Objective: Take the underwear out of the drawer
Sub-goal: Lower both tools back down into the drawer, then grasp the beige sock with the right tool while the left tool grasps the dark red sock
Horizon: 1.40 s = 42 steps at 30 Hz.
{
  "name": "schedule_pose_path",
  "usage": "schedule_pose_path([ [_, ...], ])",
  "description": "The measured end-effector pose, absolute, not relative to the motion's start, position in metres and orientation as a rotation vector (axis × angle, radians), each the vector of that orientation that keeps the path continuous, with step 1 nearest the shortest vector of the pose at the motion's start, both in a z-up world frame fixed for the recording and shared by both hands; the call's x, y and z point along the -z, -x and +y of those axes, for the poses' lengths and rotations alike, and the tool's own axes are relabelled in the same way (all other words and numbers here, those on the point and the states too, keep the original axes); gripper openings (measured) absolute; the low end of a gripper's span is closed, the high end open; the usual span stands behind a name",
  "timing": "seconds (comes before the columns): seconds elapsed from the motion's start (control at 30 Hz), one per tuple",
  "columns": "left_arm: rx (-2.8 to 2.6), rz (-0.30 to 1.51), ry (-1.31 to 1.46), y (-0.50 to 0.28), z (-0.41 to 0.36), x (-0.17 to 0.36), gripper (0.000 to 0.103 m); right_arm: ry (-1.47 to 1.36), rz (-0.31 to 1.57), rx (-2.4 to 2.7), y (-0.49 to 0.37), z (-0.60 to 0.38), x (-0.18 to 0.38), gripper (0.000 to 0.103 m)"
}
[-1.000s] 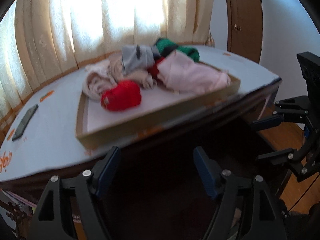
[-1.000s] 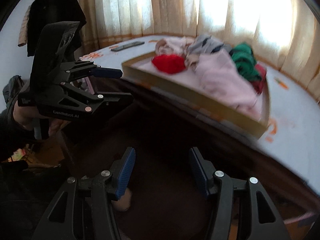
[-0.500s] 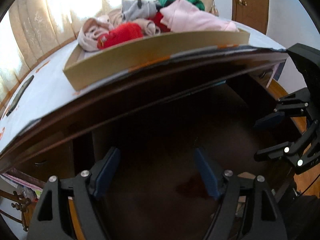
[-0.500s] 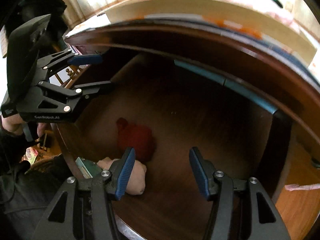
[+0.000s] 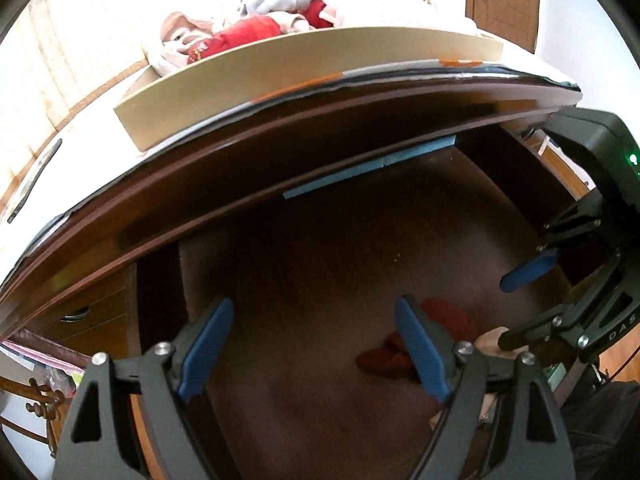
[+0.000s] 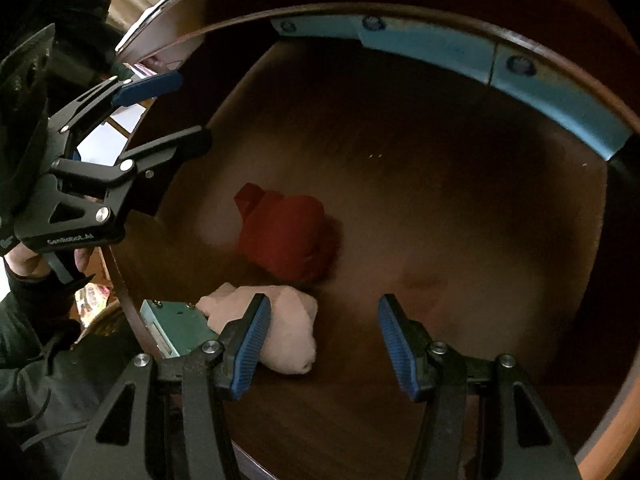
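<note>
The open wooden drawer (image 6: 460, 200) holds a red underwear bundle (image 6: 286, 236) and a beige bundle (image 6: 280, 328) near its front left corner. The red bundle also shows in the left wrist view (image 5: 400, 352). My right gripper (image 6: 320, 344) is open and empty, hovering over the drawer with its left finger in front of the beige bundle. My left gripper (image 5: 308, 352) is open and empty above the drawer's left part; it shows in the right wrist view (image 6: 168, 108). The right gripper shows in the left wrist view (image 5: 520, 304).
On the tabletop above the drawer stands a cardboard tray (image 5: 280, 68) piled with red, pink, grey and green underwear (image 5: 288, 8). A dark phone (image 5: 36, 180) lies on the table's left. A blue bracket (image 6: 500, 64) lines the drawer's back.
Both grippers have dropped from tabletop height down to the open drawer. The tray has slid up out of view and the drawer's two bundles have come into view.
</note>
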<state>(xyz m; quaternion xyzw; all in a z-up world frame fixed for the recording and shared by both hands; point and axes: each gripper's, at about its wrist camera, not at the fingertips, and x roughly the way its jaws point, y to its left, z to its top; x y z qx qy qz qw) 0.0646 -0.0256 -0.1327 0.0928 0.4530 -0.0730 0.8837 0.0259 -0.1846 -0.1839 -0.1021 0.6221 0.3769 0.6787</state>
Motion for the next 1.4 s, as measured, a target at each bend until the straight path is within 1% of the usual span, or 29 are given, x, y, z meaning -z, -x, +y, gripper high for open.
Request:
schedule_pose_path([
  [0.3,0.158,0.958,-0.206,-0.068,-0.03,0.136,0.085,0.149,1.526,-0.865,-0.034,-0.188,0.205,0.058],
  [0.33,0.158,0.96,-0.207,-0.07,-0.029,0.136,0.085,0.142,1.535,-0.869,-0.034,-0.188,0.207,0.057],
  [0.4,0.16,0.962,-0.209,-0.071,-0.03,0.136,0.085,0.122,1.557,-0.896,-0.034,-0.188,0.21,0.048],
  [0.47,0.16,0.964,-0.209,-0.075,-0.031,0.136,0.085,0.096,1.575,-0.943,-0.032,-0.186,0.211,0.028],
  [0.67,0.166,0.973,-0.221,-0.084,-0.038,0.137,0.085,0.176,1.482,-0.959,-0.018,-0.178,0.197,0.019],
  [0.83,0.184,0.99,-0.23,-0.088,-0.045,0.14,0.085,0.176,1.419,-0.907,-0.023,-0.191,0.184,0.014],
  [1.03,0.233,1.037,-0.269,-0.093,-0.062,0.152,0.085,0.17,1.346,-0.813,-0.031,-0.218,0.173,0.014],
  [1.17,0.263,1.062,-0.327,-0.095,-0.075,0.159,0.085,0.183,1.34,-0.795,-0.04,-0.221,0.176,0.014],
  [1.4,0.341,1.147,-0.391,-0.102,-0.091,0.174,0.085,0.094,1.387,-0.835,-0.046,-0.225,0.184,0.015],
])
